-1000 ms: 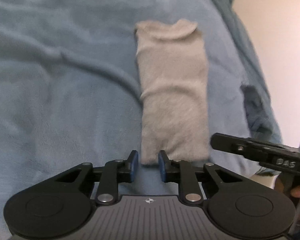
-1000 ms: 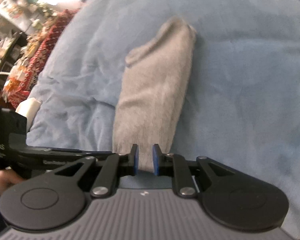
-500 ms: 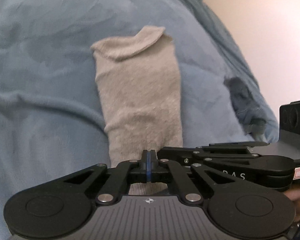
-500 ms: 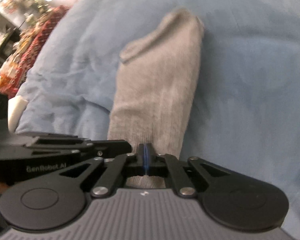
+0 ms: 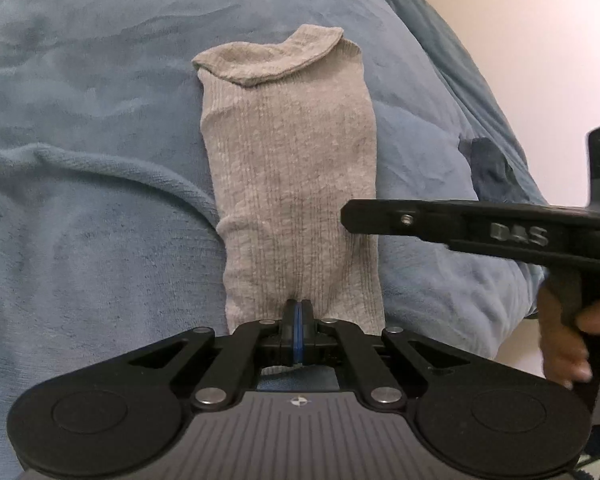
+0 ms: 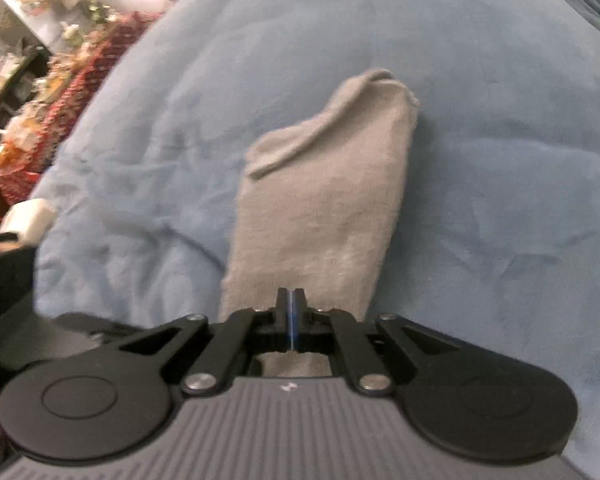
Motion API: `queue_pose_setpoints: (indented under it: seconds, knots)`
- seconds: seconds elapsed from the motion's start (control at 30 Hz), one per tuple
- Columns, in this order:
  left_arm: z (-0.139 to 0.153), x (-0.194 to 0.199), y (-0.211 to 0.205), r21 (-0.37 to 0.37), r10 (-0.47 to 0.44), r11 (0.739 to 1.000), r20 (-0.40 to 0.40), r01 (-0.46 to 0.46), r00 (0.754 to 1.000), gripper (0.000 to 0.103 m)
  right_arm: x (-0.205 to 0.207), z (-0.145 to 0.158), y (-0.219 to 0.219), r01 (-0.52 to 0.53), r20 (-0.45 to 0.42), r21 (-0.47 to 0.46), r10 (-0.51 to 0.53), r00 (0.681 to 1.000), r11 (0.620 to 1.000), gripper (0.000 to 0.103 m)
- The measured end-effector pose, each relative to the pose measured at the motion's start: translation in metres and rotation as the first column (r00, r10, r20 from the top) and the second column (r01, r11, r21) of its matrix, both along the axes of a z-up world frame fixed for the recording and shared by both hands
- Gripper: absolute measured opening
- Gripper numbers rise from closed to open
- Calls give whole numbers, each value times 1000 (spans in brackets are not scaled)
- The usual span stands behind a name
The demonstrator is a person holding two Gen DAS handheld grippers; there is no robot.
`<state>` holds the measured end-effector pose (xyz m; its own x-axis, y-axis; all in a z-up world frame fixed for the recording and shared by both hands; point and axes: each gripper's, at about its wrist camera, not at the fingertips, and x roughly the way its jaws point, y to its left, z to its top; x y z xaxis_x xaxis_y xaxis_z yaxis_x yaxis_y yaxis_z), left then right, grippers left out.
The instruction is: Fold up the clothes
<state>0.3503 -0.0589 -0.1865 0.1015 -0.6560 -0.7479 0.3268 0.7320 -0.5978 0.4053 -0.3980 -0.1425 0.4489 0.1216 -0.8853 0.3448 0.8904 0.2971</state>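
Garment: a grey ribbed knit sock (image 5: 292, 184) lies flat and lengthwise on a soft blue fleece blanket (image 5: 92, 240); its turned-over cuff is at the far end, away from both pairs of fingers.

Left fingers: the left gripper (image 5: 297, 330) has its fingers pressed together on the near edge of the sock; the cloth puckers into a small fold just ahead of the tips.

Right fingers: the right gripper (image 6: 290, 320) is also closed, its fingers clamped on the near edge, with grey cloth visible just behind and ahead of the tips.

Change: a second ago both pairs of fingers stood apart at the near edge; now both are together on it, and both grippers sit a little lower and closer to the cloth.

Other gripper: in the left view the right tool crosses from the right side, level over the sock, with a hand (image 5: 568, 332) on its handle.

Meaning for the task: I judge the grasp is complete, so the near end can be lifted and carried toward the cuff to make the fold.

Risk: a thin pinch may slip, or may also catch the blanket under it.
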Motion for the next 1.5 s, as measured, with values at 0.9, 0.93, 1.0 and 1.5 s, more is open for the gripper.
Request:
queue_pose_setpoints:
  seconds: [0.9,0.93,1.0,1.5]
  knots:
    - [31,46,-3,-25,9,1000,55,-8,998,2,-9,6,-45,56,-65,62,-52,997,997,2]
    - [31,50,-4,-27,11,1000,61,-10,998,2,-7,7,-48,57,-54,55,-54,997,997,2]
    - [32,58,-7,-25,14,1000,77,-12,997,2,2,8,-52,60,-26,41,-59,998,997,3]
    - [17,105,-24,-19,54,998,140,-51,989,2,55,3,-65,35,32,-31,-34,999,999,5]
